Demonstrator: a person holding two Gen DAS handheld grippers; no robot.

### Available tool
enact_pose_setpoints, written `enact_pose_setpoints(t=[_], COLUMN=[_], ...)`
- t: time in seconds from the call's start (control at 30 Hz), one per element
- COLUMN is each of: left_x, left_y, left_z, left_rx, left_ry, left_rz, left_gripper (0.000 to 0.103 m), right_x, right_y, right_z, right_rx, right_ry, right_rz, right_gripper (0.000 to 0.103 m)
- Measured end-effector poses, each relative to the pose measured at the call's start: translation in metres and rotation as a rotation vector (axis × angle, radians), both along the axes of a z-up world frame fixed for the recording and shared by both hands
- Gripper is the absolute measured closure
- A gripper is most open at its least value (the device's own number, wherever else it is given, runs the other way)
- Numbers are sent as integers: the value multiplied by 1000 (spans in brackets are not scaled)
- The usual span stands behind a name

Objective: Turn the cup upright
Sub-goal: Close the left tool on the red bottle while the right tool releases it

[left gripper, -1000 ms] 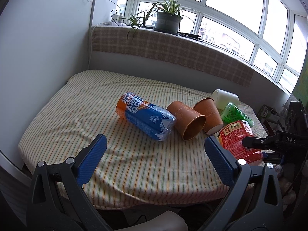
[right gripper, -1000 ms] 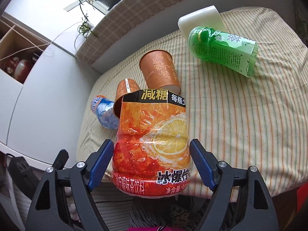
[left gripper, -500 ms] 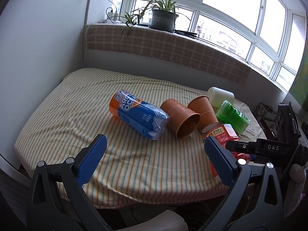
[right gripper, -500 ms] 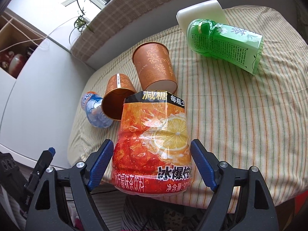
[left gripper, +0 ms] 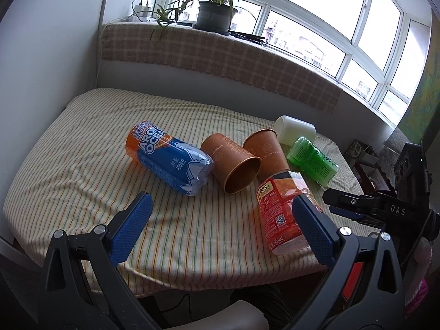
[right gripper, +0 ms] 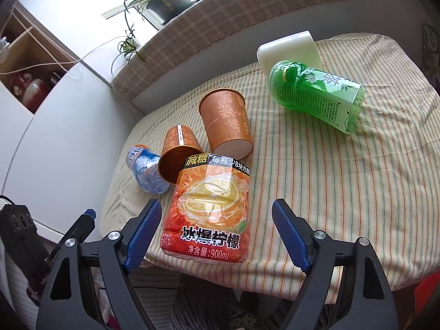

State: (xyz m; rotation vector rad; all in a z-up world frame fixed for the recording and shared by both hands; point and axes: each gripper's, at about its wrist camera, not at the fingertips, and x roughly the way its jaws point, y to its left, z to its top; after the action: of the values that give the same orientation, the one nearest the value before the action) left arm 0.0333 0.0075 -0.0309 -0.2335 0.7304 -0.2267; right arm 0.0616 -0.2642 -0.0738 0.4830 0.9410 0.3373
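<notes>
Two brown paper cups lie on their sides on the striped cloth. One cup [left gripper: 231,159] [right gripper: 178,159] has its open mouth toward the front. The other cup [left gripper: 268,151] [right gripper: 227,123] lies beside it with its white base toward the right gripper. My left gripper [left gripper: 220,233] is open and empty, near the table's front edge. My right gripper [right gripper: 217,236] is open around the base of a lying red lemon-tea bottle [right gripper: 211,209] [left gripper: 283,211], apart from it on the right side.
A blue and orange bottle [left gripper: 167,156] lies left of the cups. A green bottle [right gripper: 316,96] and a white cylinder [right gripper: 288,49] lie behind. The striped table [left gripper: 82,165] ends close below both grippers. A plant pot [left gripper: 214,13] stands on the window sill.
The red bottle has gone down onto the cloth and my right gripper's jaws have opened away from it. The left gripper has drifted slightly left and back.
</notes>
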Motion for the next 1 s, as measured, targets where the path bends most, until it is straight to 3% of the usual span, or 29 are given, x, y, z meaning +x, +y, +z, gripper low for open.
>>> enact_pose_setpoints(t=[0.33,0.63,1.0], left_x=[40,77,104], left_y=[-13,-35,-62], left_z=[-27,-57,-77], left_rx=[-251,-461,-462], left_ry=[220,443,522], left_rz=[-110,-196,-196], left_gripper=[4,5,8], right_x=[-64,-93,-100], right_y=[-22,-49,-61], right_z=[14,6,-2], right_rx=[-208,-251,-231], right_ry=[-157,-143,-125], right_rz=[-128,-240,-267], right_gripper=[21,21,20])
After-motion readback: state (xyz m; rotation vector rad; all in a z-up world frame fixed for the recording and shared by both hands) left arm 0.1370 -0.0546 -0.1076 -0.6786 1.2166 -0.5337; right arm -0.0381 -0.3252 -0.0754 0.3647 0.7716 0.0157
